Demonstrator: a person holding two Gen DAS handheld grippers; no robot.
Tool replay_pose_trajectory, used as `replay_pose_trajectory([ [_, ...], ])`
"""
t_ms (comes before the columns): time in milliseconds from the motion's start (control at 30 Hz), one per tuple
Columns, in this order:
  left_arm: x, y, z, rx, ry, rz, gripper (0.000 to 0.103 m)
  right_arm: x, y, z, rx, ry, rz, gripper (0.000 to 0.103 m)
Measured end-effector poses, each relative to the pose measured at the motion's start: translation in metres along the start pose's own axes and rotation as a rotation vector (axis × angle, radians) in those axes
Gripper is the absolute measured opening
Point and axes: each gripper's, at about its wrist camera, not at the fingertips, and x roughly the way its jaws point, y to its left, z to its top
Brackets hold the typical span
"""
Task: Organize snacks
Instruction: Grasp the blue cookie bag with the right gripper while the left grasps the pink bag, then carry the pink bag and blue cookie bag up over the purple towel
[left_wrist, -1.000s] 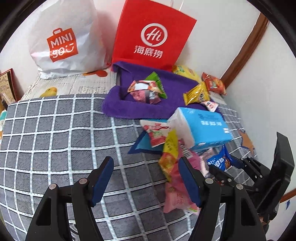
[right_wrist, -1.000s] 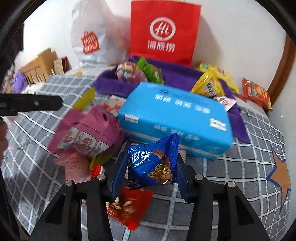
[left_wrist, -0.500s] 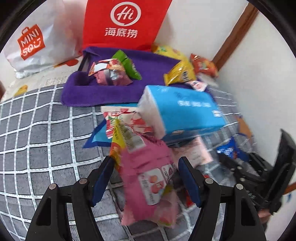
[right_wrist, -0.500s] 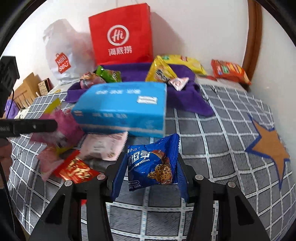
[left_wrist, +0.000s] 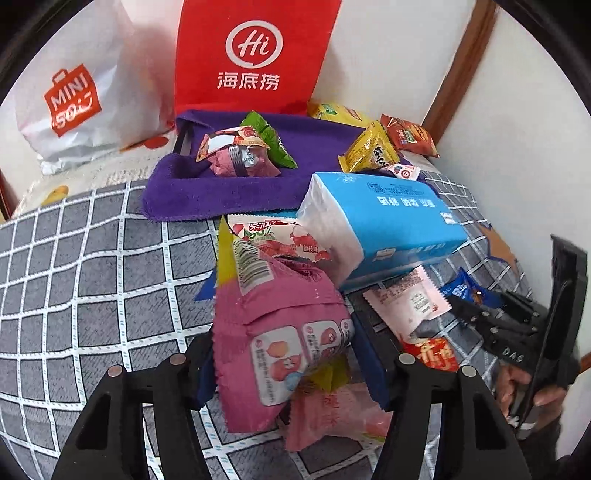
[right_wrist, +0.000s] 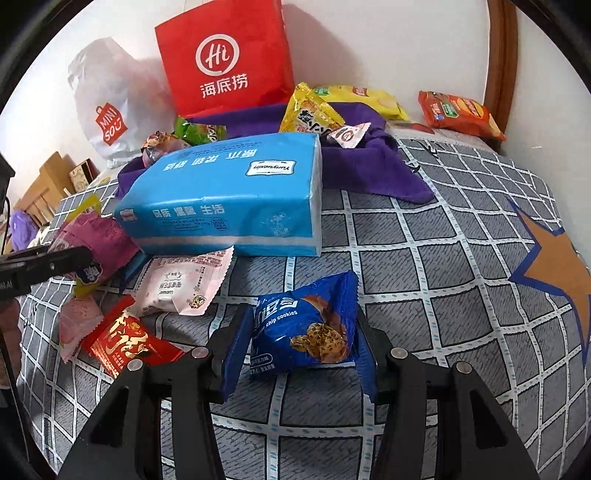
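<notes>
My left gripper (left_wrist: 284, 363) has its fingers around a pink snack bag (left_wrist: 280, 325) that lies on the checked cloth; the jaws stand wide and I cannot tell if they press it. My right gripper (right_wrist: 299, 347) is shut on a blue chip cookies packet (right_wrist: 306, 328) and holds it low over the cloth. It also shows in the left wrist view (left_wrist: 467, 291). A purple towel (left_wrist: 221, 184) at the back carries several snacks, among them a green packet (left_wrist: 269, 142) and a yellow one (left_wrist: 369, 153).
A blue tissue pack (right_wrist: 229, 195) lies mid-cloth. A pale pink packet (right_wrist: 184, 284) and a red packet (right_wrist: 125, 339) lie in front of it. A red Hi bag (right_wrist: 225, 59) and a white Miniso bag (right_wrist: 107, 107) stand against the wall. An orange packet (right_wrist: 458, 112) lies far right.
My left gripper moved right and forward until the pink bag sat between its fingers. My right gripper carried the blue cookie packet to the right, away from the pile.
</notes>
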Motion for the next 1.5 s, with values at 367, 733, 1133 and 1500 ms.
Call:
replay_pose_trajectory([
  [367, 0.015, 0.004, -0.016, -0.013, -0.043, 0.053, 0.054, 0.0, -0.001, 0.001, -0.001, 0.003, -0.009, 0.051],
  [733, 0.011, 0.024, -0.018, -0.133, -0.051, -0.036, 0.039, 0.001, 0.001, 0.002, 0.002, 0.004, -0.009, 0.051],
  [1133, 0.004, 0.024, -0.015, -0.156, -0.068, -0.081, 0.065, 0.002, -0.004, 0.002, 0.017, 0.001, 0.014, 0.052],
  [1500, 0.004, 0.02, -0.006, -0.164, -0.126, -0.09, 0.058, 0.001, -0.012, 0.003, 0.064, -0.009, 0.07, 0.052],
])
